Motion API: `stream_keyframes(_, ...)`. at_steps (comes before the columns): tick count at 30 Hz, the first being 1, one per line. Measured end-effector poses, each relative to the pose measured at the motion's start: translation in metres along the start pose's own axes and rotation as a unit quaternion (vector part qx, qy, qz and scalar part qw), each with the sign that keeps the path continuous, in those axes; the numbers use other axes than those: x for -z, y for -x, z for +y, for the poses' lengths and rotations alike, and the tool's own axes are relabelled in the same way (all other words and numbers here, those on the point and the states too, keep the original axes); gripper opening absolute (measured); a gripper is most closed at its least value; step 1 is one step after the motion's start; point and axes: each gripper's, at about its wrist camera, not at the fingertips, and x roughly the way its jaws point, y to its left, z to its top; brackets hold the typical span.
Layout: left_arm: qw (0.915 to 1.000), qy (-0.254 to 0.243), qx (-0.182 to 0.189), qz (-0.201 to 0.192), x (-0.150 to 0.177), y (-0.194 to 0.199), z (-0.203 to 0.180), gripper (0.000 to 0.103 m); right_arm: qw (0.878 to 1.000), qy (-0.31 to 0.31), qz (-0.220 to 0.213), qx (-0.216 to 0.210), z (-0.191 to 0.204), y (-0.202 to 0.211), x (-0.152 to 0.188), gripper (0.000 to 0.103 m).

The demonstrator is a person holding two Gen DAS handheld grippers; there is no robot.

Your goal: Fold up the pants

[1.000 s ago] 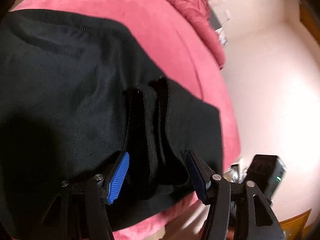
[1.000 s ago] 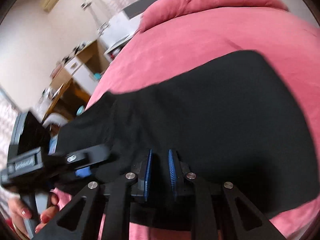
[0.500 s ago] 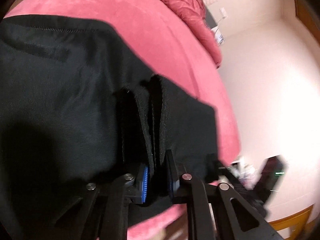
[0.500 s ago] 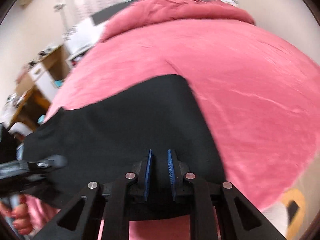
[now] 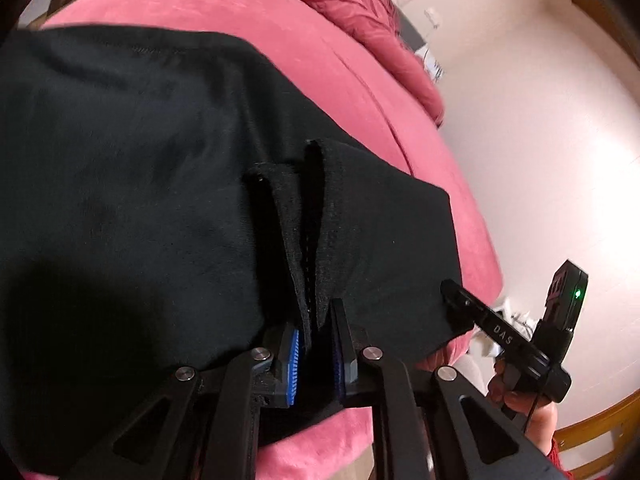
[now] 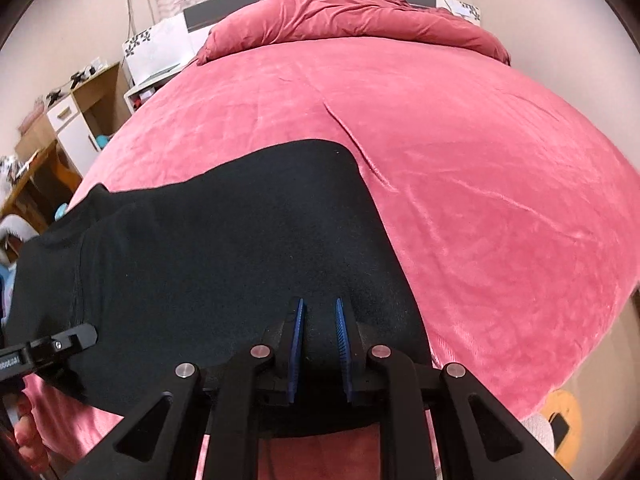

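Black pants (image 5: pixel 140 160) lie spread over the near part of a pink bed (image 5: pixel 280 40). My left gripper (image 5: pixel 314 344) is shut on the pants' stacked edge layers, which rise in a pinched ridge between its blue pads. In the right wrist view the pants (image 6: pixel 220 240) cover the near left of the bed (image 6: pixel 480 160). There my right gripper (image 6: pixel 320 328) is shut on the near edge of the fabric. The right gripper's fingers (image 5: pixel 466 303) show in the left wrist view at the pants' right corner. The left gripper's fingers (image 6: pixel 76 336) show at the lower left of the right wrist view.
A crumpled pink duvet (image 6: pixel 352 12) lies at the head of the bed. A wooden desk and white drawers (image 6: pixel 68 120) stand left of the bed. A wooden chair (image 5: pixel 592 432) and pale floor (image 5: pixel 540 160) are on the other side. A person's hand (image 5: pixel 520 400) holds the right gripper.
My left gripper has gone from wide open around the pants' edge layers to shut on them. The right wrist view swung right across the bed, still gripping the fabric.
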Motion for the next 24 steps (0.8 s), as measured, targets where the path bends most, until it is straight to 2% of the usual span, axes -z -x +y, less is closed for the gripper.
stream_keyframes(3, 1.0, -0.008, -0.001, -0.004, 0.004, -0.003, -0.003, 0.016, 1.0, -0.005, 0.001, -0.003, -0.003, 0.004, 0.0, 0.017)
stream_keyframes(6, 0.9999, -0.012, -0.005, -0.004, 0.011, -0.016, -0.009, 0.016, 0.998, -0.034, -0.026, -0.049, -0.01, 0.021, -0.003, 0.018)
stream_keyframes(9, 1.0, 0.005, -0.002, -0.005, 0.009, -0.02, -0.014, 0.016, 0.997, -0.038, -0.04, -0.059, -0.012, 0.021, -0.022, 0.019)
stream_keyframes(12, 0.9999, 0.009, 0.0, -0.007, 0.014, 0.002, 0.013, 0.016, 0.997, -0.041, -0.042, -0.054, -0.014, 0.001, -0.043, 0.019)
stream_keyframes(17, 0.9998, 0.013, 0.001, -0.012, 0.021, 0.018, 0.025, 0.017, 0.999, -0.007, -0.024, -0.02, -0.017, -0.041, -0.058, 0.017)
stream_keyframes(22, 0.9999, 0.013, 0.002, -0.01, 0.02, 0.019, 0.029, 0.019, 0.999, -0.007, -0.037, -0.005, -0.019, -0.044, -0.055, 0.017)
stream_keyframes(24, 0.9996, 0.025, 0.012, -0.005, 0.021, 0.024, 0.032, 0.022, 0.999, -0.021, -0.041, 0.002, -0.015, -0.03, -0.051, 0.023)
